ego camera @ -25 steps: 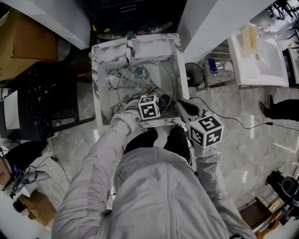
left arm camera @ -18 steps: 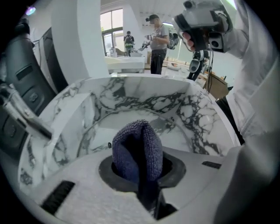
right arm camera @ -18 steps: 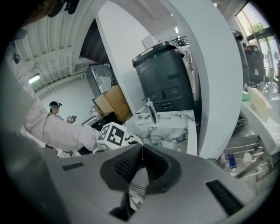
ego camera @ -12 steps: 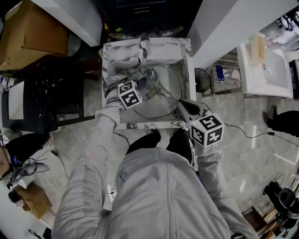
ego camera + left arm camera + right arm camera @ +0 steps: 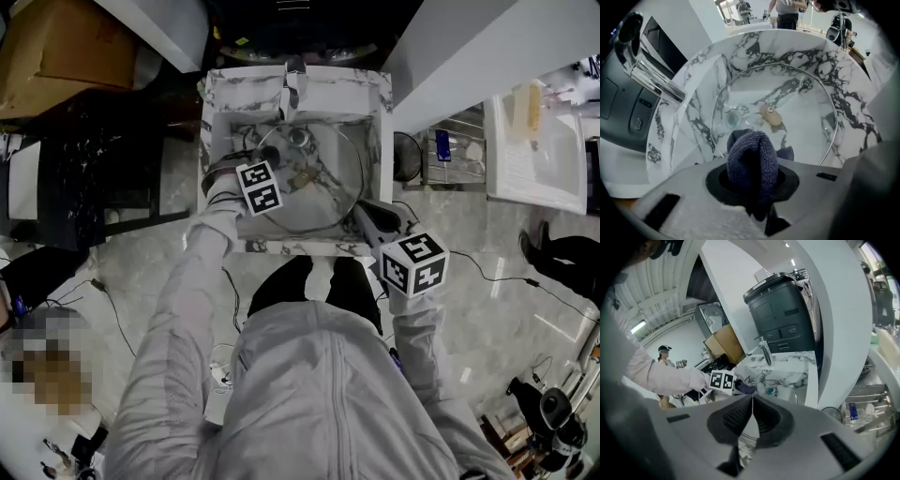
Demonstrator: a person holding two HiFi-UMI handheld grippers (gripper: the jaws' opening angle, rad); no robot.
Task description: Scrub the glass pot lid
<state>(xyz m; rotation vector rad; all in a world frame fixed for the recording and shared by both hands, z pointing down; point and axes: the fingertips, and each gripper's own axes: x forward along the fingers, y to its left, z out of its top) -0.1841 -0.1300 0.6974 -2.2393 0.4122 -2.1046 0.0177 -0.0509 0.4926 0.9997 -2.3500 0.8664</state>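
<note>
A round glass pot lid [image 5: 328, 192] leans in the marble sink [image 5: 330, 96], its tan knob [image 5: 771, 116] facing up. My left gripper [image 5: 266, 165] is over the lid's left part, shut on a dark blue knitted cloth [image 5: 752, 161] that bulges out of its jaws. My right gripper [image 5: 362, 209] is at the sink's front right corner, jaws closed on the lid's thin rim [image 5: 751, 401]. In the right gripper view, the left gripper's marker cube [image 5: 722, 380] and the cloth [image 5: 743, 388] show over the sink.
A chrome faucet [image 5: 652, 76] stands at the sink's back edge, above the drain [image 5: 731, 117]. A black cabinet [image 5: 84, 178] flanks the sink on the left, and a wire rack [image 5: 452, 145] and white counter [image 5: 534, 141] on the right. Cables lie on the floor.
My left gripper with the cloth has moved from the sink's front edge leftward and farther in across the lid. The right gripper has held its place on the rim.
</note>
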